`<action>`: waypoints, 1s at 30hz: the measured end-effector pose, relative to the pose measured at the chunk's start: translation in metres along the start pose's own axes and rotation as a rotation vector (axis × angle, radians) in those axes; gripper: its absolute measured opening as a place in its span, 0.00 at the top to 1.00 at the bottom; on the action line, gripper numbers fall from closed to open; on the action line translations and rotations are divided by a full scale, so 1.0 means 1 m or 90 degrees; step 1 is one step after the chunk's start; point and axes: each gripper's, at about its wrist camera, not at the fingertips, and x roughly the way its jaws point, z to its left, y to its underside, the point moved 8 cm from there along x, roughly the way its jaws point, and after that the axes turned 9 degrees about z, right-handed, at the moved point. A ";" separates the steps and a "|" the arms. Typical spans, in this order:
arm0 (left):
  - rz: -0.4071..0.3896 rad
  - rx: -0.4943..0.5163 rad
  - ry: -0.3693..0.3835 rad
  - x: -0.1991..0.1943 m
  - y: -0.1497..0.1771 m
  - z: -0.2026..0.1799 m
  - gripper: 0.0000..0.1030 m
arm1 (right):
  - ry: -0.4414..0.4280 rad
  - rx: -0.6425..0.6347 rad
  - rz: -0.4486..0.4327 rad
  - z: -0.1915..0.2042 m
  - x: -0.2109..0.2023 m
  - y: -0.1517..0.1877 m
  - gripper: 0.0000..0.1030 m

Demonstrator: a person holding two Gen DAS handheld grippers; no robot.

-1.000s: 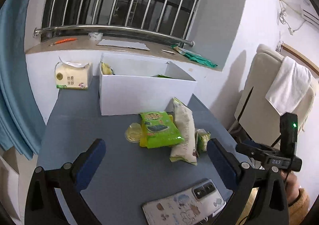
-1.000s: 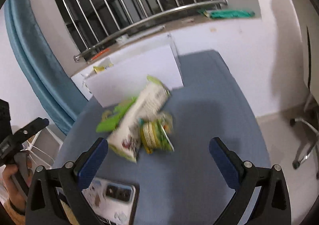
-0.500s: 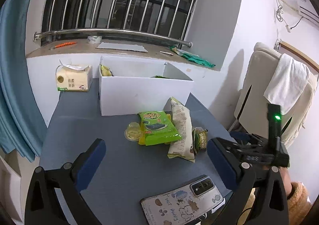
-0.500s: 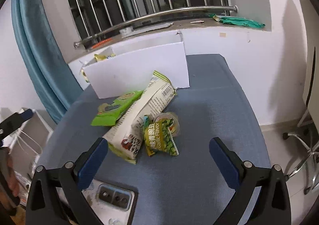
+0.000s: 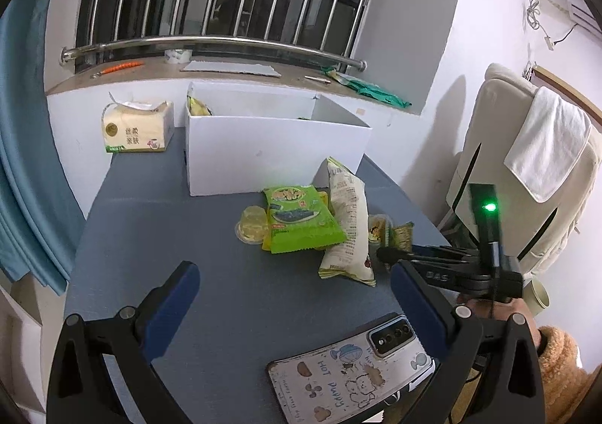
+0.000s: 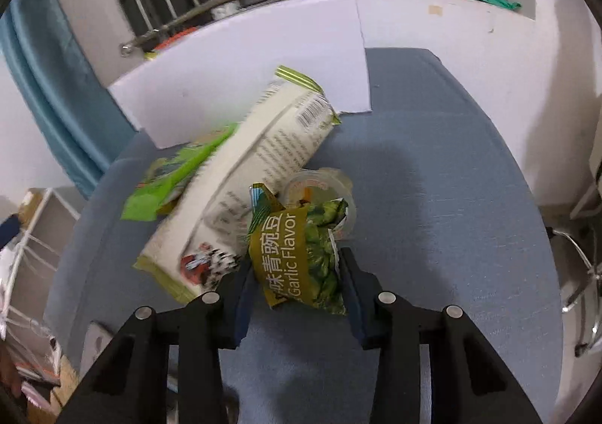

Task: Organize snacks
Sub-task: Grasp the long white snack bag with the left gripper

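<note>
Your left gripper (image 5: 289, 301) hovers over the near part of the blue tabletop (image 5: 150, 221), its fingers (image 5: 171, 301) spread wide with nothing between them. At the far left sits a tissue pack (image 5: 137, 128), and just right of it the white box (image 5: 274, 149), with a yellow packet showing in its far left corner. Nearer than the box lies the snack pile: a clear jelly cup (image 5: 252, 224) on the left, the bright green bag (image 5: 301, 219) partly over it, then the long white bag (image 5: 348, 224) slanting from the box toward you. A phone in a cartoon case (image 5: 353, 367) lies at the near right edge. On the right of the pile your right gripper (image 6: 297, 290) has its fingers (image 6: 351, 286) closed onto the near end of the garlic pea packet (image 6: 297, 254), a pad on each side of the wrapper. That packet lies on the tabletop against the white bag, with a second clear cup (image 6: 320, 187) just beyond it
</note>
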 end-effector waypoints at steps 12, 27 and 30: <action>0.070 0.221 -0.074 0.074 -0.033 -0.074 0.00 | -0.031 0.081 -0.093 -0.040 -0.083 0.018 0.57; 0.193 0.402 -0.206 0.182 -0.035 -0.093 0.31 | -0.039 0.113 -0.108 -0.061 -0.092 0.025 0.56; 0.190 0.368 -0.178 0.179 -0.039 -0.090 0.58 | -0.044 0.116 -0.105 -0.063 -0.090 0.027 0.56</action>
